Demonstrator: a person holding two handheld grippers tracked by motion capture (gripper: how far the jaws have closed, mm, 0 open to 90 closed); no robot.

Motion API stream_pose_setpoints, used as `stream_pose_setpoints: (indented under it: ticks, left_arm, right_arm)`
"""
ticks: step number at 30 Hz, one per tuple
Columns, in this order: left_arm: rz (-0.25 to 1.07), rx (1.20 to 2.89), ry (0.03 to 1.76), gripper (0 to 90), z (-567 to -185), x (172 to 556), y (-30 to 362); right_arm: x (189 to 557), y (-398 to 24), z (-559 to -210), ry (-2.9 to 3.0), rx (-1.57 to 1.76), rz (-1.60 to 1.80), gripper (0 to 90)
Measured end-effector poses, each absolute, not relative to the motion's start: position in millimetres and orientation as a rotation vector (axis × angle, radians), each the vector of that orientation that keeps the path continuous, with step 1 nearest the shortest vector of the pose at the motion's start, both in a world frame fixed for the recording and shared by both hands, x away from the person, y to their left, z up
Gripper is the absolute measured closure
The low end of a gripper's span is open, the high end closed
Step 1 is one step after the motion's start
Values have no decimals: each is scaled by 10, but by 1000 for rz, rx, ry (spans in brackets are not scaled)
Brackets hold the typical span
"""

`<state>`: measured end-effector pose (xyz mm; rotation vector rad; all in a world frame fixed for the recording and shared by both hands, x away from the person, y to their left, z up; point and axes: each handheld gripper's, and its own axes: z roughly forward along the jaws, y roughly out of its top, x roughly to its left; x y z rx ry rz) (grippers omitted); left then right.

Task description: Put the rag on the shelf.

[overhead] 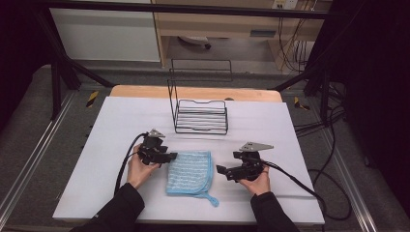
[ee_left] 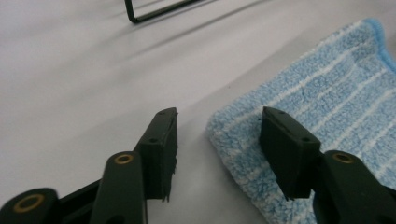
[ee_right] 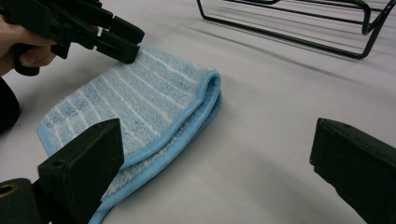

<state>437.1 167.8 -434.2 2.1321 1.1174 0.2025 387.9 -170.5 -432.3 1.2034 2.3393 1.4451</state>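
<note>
Two sets of fingers on this one, both apart with nothing clamped. The left gripper (overhead: 170,156) has its fingers (ee_left: 161,149) straddling the near-left corner of the folded blue towel (overhead: 190,173): in the left gripper view one finger sits over bare desk and the other over the terry pile, and I can't tell if that one actually touches the cloth. The right gripper (overhead: 222,171) has its fingers (ee_right: 86,161) spread wide, standing just off the towel's right edge with a strip of desk between.

So the towel lies between the two hands, a bit nearer the left one. It's folded in half, with the rounded fold running along the right side, facing the right gripper. Its long axis runs near to far, and a small loop tag trails off the near right corner.

My guess is the left hand is the better bet for the pinch since it's already over the corner; the right would need to slide left to reach the fold.

Further out, a black wire rack (overhead: 200,116) stands at the far middle of the white desk (overhead: 116,121), well apart from the towel
</note>
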Motion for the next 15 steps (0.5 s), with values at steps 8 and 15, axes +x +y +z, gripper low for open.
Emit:
stream_pose_setpoints:
  ticks: [8, 15]
  left_arm:
    - [143, 2121, 1137, 656, -4414, 4359, 1645]
    - [142, 2134, 1126, 718, -4432, 4349, 1623]
  right_arm:
    - [3878, -1691, -4362, 2372, 1183, 1399, 50]
    - [3906, -1670, -4378, 2359, 1198, 1414, 49]
